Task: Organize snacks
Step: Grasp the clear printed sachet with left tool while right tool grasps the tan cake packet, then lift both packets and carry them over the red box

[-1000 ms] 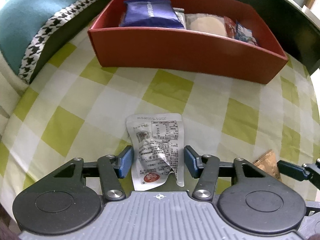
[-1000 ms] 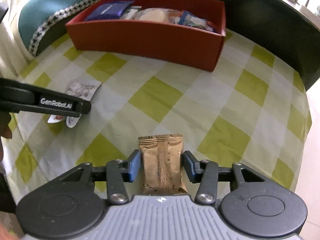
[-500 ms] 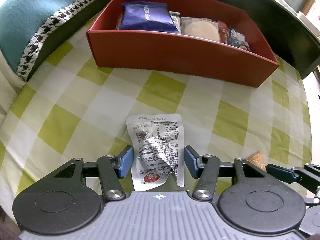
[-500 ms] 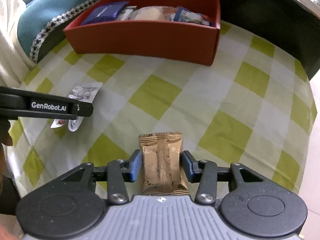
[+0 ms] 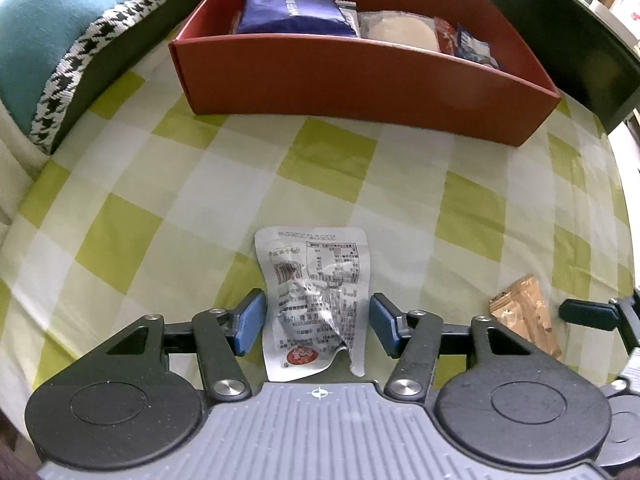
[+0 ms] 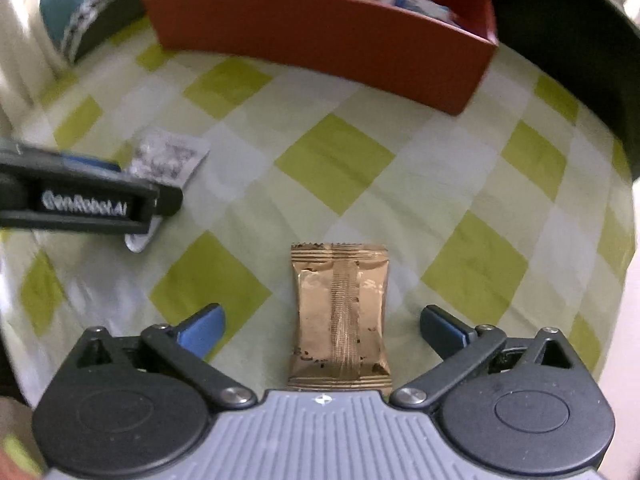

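Observation:
A silver snack packet lies on the checked cloth between the fingers of my left gripper, which is open with a gap on each side. It also shows in the right wrist view. A brown snack packet lies flat between the wide-open fingers of my right gripper, untouched. It also shows in the left wrist view. The red box at the far side holds several snacks, among them a blue bag.
The yellow-and-white checked cloth covers the table. A teal cushion with a houndstooth edge sits at the far left. A dark edge runs behind the red box. The left gripper's body crosses the right view.
My right gripper has opened wide around the brown packet, which now lies loose. Both grippers have moved a little closer to the red box. The left gripper stays open around the silver packet.

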A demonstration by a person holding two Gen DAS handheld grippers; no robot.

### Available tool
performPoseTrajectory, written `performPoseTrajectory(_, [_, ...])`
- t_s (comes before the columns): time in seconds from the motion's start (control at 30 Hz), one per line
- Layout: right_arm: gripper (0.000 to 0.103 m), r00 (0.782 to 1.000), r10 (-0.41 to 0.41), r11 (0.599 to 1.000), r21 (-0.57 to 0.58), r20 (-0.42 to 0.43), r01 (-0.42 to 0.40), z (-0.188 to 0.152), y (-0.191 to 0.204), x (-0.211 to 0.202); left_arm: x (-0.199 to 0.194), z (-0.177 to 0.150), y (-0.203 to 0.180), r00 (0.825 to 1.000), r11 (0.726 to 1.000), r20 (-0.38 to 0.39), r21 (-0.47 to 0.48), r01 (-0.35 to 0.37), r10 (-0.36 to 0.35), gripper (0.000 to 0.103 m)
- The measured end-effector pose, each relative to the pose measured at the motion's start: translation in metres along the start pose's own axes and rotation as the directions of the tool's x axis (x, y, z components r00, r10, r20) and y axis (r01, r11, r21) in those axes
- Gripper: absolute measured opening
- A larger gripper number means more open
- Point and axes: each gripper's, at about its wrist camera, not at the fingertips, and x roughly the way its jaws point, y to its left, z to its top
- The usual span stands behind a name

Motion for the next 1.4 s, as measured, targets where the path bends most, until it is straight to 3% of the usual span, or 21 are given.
performPoseTrajectory(0.13, [0.103, 0.999, 0.033, 0.998, 0.046, 0.042, -0.035, -0.002, -0.012, -0.004, 0.001, -0.001, 0.002, 1.000, 1.000, 0.007, -0.002, 0.025, -0.025, 0.073])
performPoseTrajectory(0.2, [0.101, 0.999, 0.009, 0.999, 0.037, 0.041, -0.010, -0.005, -0.012, -0.006, 0.001, -0.002, 0.001, 1.000, 1.000, 0.011, 0.002, 0.020, -0.020, 0.076])
performPoseTrajectory(0.3, [0.080, 0.998, -0.006, 1.000, 0.023, 0.057, 0.005, -0.012, -0.009, -0.015, 0.003, -0.002, -0.002, 1.000, 1.000, 0.004, 0.018, -0.009, 0.008, 0.083])
performPoseTrajectory(0.37, [0.052, 0.997, -0.014, 1.000, 0.015, 0.072, 0.013, -0.015, -0.006, -0.021, 0.006, -0.004, -0.002, 1.000, 0.999, -0.007, 0.026, -0.026, 0.026, 0.084])
performPoseTrajectory(0.47, [0.043, 0.997, -0.006, 0.999, 0.035, 0.070, 0.004, -0.017, -0.010, -0.022, 0.004, -0.004, -0.003, 0.999, 0.999, -0.003, 0.031, -0.045, 0.045, 0.075])
performPoseTrajectory(0.57, [0.042, 0.997, -0.004, 0.999, 0.039, 0.076, 0.001, -0.020, -0.010, -0.022, 0.000, -0.002, 0.004, 0.999, 0.999, -0.002, -0.001, -0.043, 0.043, 0.062])
performPoseTrajectory(0.77, [0.042, 0.993, 0.010, 0.998, 0.068, 0.117, -0.018, -0.021, -0.014, -0.033, -0.011, 0.000, 0.013, 1.000, 0.999, 0.017, -0.047, -0.014, 0.015, 0.055])
performPoseTrajectory(1.4, [0.042, 0.976, 0.005, 0.986, 0.160, 0.220, -0.042, -0.001, -0.037, -0.051, -0.034, 0.012, 0.008, 0.996, 0.997, 0.087, -0.062, 0.036, -0.030, 0.055])
